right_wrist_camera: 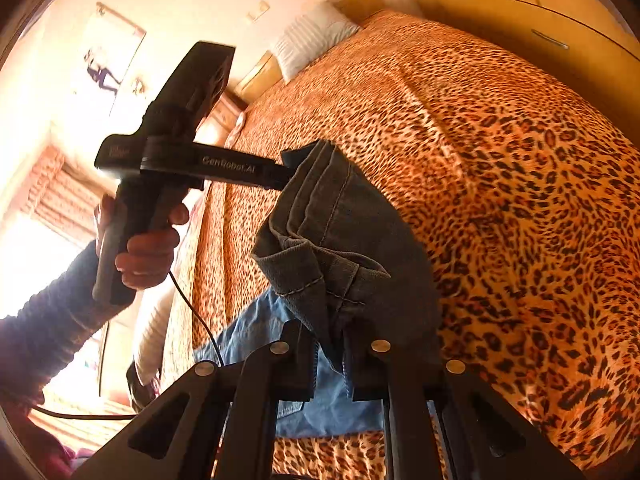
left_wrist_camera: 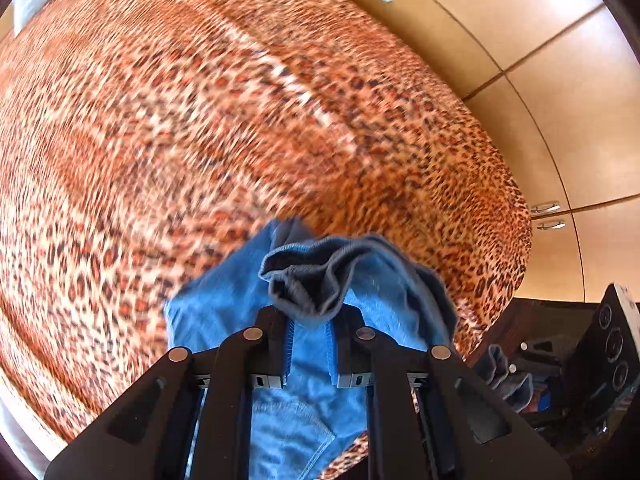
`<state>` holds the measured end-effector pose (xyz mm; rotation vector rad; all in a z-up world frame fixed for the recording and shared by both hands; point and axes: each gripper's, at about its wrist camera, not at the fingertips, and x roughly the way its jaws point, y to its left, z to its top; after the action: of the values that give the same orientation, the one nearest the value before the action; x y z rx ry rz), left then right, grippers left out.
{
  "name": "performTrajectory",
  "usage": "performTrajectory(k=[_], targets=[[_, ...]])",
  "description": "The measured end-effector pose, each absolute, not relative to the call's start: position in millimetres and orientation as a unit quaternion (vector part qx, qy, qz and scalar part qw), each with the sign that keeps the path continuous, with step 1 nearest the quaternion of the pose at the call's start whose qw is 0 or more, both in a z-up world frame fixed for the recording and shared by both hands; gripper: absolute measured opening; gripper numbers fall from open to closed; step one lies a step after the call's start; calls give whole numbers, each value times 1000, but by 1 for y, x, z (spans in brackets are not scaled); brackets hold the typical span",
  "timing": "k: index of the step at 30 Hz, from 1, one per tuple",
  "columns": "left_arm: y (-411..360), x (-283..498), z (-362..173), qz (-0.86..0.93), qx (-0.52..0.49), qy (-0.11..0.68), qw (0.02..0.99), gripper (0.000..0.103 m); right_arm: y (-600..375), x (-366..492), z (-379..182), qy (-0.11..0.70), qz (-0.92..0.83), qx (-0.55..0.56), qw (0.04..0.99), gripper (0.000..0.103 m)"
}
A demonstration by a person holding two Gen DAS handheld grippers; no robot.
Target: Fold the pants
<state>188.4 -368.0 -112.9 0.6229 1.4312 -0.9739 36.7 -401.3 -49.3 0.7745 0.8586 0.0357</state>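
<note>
Two black two-finger grippers each pinch a part of the blue denim pants point(right_wrist_camera: 340, 240). In the right wrist view, the right gripper point(right_wrist_camera: 330, 364) has its fingers pressed together on a bunched dark hem of the cloth, which stands up just beyond the fingertips, while the lighter inner side of the denim hangs below them. In the left wrist view, the left gripper point(left_wrist_camera: 310, 344) is closed in the same way on a stitched edge of the pants point(left_wrist_camera: 312, 280); a grey-blue fold rises in front of its fingers and more light blue cloth falls under them. The pants are lifted above the leopard-print bedspread point(left_wrist_camera: 200, 140), which fills most of both views.

Only the right wrist view shows the left gripper from the side, with white writing "GenRobot.AI" on its black body, and the person's left hand point(right_wrist_camera: 144, 252) in a dark blue sleeve around its handle, with a black cable under it. Farther in that view lie a white striped pillow point(right_wrist_camera: 312, 40) and a wall picture. Only the left wrist view shows the light wooden wardrobe doors point(left_wrist_camera: 560, 100) with metal handles beside the bed.
</note>
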Motion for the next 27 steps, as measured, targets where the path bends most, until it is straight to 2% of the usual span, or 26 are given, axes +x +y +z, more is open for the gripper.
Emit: performTrajectory(k=[5, 11, 12, 14, 15, 16, 17, 19, 21, 27], targets=[[-307, 195, -151, -350, 270, 662, 606, 11, -345, 51, -69, 469, 57, 299, 829, 10], [-240, 199, -172, -274, 257, 694, 614, 12, -290, 63, -121, 566, 75, 234, 787, 22], [-228, 199, -168, -268, 246, 695, 620, 14, -283, 64, -131, 588, 78, 224, 773, 24], [-201, 197, -157, -259, 218, 694, 636, 28, -279, 64, -137, 616, 80, 207, 756, 26], [-188, 194, -151, -254, 201, 694, 643, 40, -280, 63, -134, 622, 90, 204, 751, 28], [-176, 188, -144, -253, 183, 692, 651, 45, -283, 62, -128, 623, 101, 204, 748, 29], [-165, 179, -139, -255, 167, 690, 657, 46, -288, 60, -118, 620, 112, 207, 748, 31], [-149, 159, -134, -253, 135, 694, 661, 50, -308, 59, -98, 602, 131, 233, 752, 46], [-140, 136, -135, -250, 90, 703, 659, 56, -338, 64, -82, 577, 132, 263, 761, 54], [-142, 69, -170, -201, -47, 747, 632, 56, -390, 131, -73, 569, 167, 240, 768, 54]])
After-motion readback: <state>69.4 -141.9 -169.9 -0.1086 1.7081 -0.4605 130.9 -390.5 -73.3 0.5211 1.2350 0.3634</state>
